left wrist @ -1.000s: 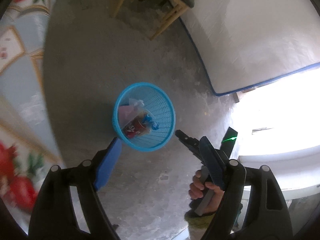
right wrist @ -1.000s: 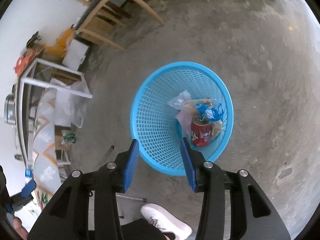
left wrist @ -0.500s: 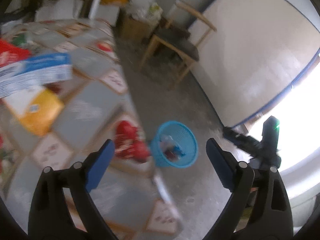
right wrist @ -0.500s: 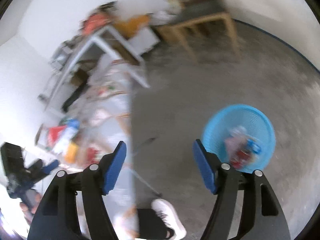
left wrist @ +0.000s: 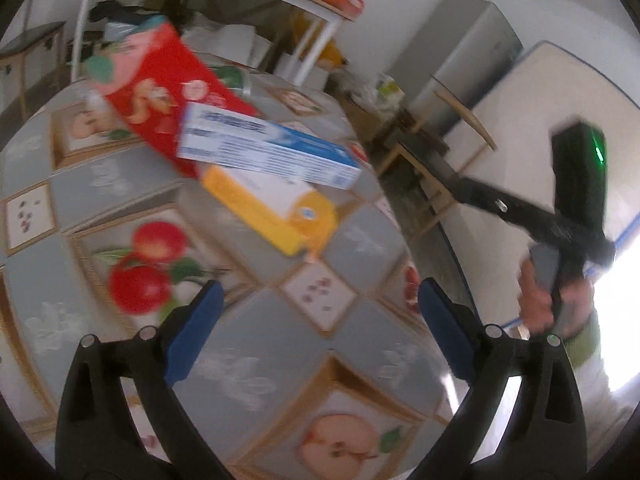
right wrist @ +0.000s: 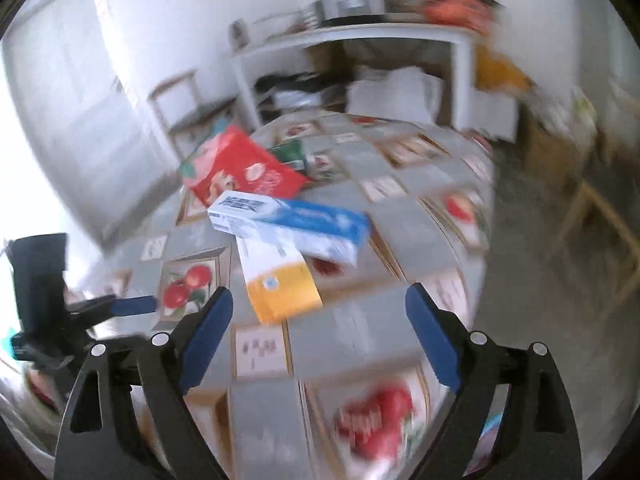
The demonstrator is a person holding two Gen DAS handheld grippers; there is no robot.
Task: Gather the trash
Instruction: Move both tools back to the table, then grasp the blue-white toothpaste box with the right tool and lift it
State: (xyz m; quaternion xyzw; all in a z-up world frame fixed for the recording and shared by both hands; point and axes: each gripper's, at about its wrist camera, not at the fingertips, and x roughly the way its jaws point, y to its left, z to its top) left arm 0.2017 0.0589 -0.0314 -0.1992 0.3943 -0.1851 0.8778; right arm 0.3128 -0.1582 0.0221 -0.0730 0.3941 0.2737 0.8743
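Note:
A red snack bag (left wrist: 160,92), a blue and white box (left wrist: 264,148) and a yellow and white box (left wrist: 276,208) lie stacked on the table with the fruit-pattern cloth (left wrist: 280,360). They also show in the right wrist view: the red bag (right wrist: 244,172), the blue box (right wrist: 292,224), the yellow box (right wrist: 280,280). My left gripper (left wrist: 320,328) is open and empty above the table, short of the boxes. My right gripper (right wrist: 320,332) is open and empty, just short of the yellow box. The trash basket is out of view.
A wooden chair (left wrist: 432,168) stands right of the table, with a grey cabinet (left wrist: 460,60) and a leaning mattress (left wrist: 540,120) behind. White shelving (right wrist: 360,60) with clutter stands beyond the table. Another chair (right wrist: 600,232) is at the right.
Both grippers have swung up from the blue basket on the floor to face the table top. The boxes and the red bag have come into close view. Both jaws have opened wider.

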